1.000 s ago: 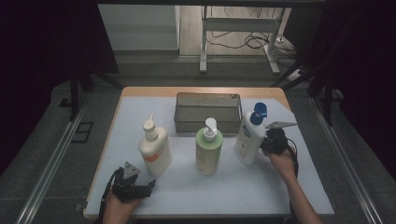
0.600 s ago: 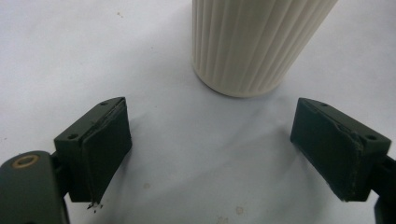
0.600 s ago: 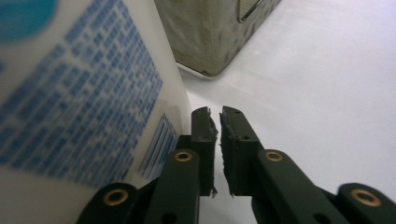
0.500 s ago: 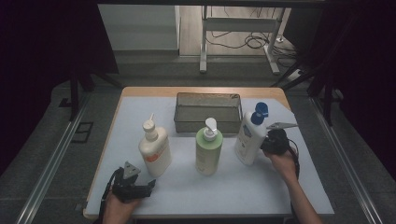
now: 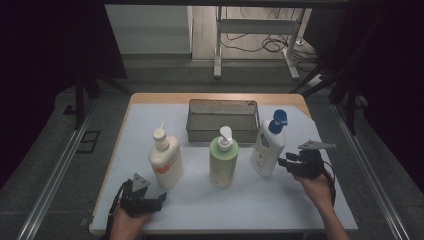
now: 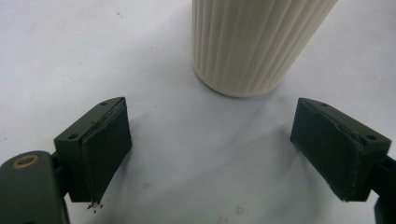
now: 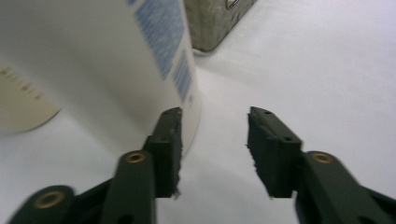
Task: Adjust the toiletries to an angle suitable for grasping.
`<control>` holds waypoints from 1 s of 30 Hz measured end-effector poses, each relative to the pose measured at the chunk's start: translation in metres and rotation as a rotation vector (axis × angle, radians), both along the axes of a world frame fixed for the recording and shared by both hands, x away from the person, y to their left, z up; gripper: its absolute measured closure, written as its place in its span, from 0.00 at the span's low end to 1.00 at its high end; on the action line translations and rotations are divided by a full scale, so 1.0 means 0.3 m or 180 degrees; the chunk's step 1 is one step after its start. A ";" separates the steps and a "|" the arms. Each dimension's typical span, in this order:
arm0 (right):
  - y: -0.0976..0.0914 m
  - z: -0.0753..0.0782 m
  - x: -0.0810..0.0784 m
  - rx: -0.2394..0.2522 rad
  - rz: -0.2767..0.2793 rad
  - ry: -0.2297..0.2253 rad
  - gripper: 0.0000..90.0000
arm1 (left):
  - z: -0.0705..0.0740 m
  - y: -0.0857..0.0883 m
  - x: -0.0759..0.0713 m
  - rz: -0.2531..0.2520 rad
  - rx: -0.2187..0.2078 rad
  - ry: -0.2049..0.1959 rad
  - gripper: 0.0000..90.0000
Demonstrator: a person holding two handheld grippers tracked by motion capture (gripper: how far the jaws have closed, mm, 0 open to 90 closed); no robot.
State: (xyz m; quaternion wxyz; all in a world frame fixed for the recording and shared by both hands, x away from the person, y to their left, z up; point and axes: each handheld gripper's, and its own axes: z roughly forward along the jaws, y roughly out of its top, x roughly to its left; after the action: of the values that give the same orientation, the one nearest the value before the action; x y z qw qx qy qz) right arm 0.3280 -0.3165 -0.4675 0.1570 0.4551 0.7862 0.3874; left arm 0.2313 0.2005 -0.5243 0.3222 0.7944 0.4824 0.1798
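The right hand-held gripper (image 5: 286, 163) has just been opening and has drawn back from the white blue-capped bottle (image 5: 268, 148), jaws half apart and empty, leaving it upright on the worktop (image 5: 280, 210) beside the mesh basket (image 5: 223, 120), apparently released.

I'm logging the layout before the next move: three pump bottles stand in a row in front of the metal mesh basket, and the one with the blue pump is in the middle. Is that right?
Not quite. The white bottle with the blue pump stands at the right end of the row, beside the right claw. The green bottle with the white pump is in the middle. The high view shows this; the rest holds.
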 end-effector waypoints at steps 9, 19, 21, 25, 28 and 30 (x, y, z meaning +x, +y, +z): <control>0.009 0.021 -0.084 -0.0035 0.0052 -0.0046 0.42 | 0.000 0.000 0.000 0.0001 0.0001 -0.0001 0.13; 0.050 0.056 -0.116 -0.0041 0.0094 -0.0154 0.32 | 0.000 0.000 0.000 0.0000 0.0000 0.0001 0.13; 0.061 0.068 -0.118 -0.0054 0.0113 -0.0179 0.31 | 0.000 0.000 0.000 0.0001 0.0001 -0.0001 0.13; 0.083 0.097 -0.118 -0.0069 0.0143 -0.0245 0.29 | 0.000 0.000 0.000 0.0001 -0.0004 -0.0001 0.13; 0.093 0.114 -0.113 -0.0066 0.0128 -0.0259 0.28 | 0.000 0.000 0.000 0.0001 0.0000 0.0000 0.13; 0.099 0.125 -0.109 -0.0063 0.0127 -0.0277 0.27 | 0.000 0.000 0.000 0.0001 0.0000 0.0000 0.13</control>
State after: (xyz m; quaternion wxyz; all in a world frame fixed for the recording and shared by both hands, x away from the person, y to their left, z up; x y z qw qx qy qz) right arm 0.2952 -0.2868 -0.4301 0.1879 0.4205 0.7913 0.4021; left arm 0.2313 0.2005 -0.5243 0.3223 0.7943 0.4825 0.1799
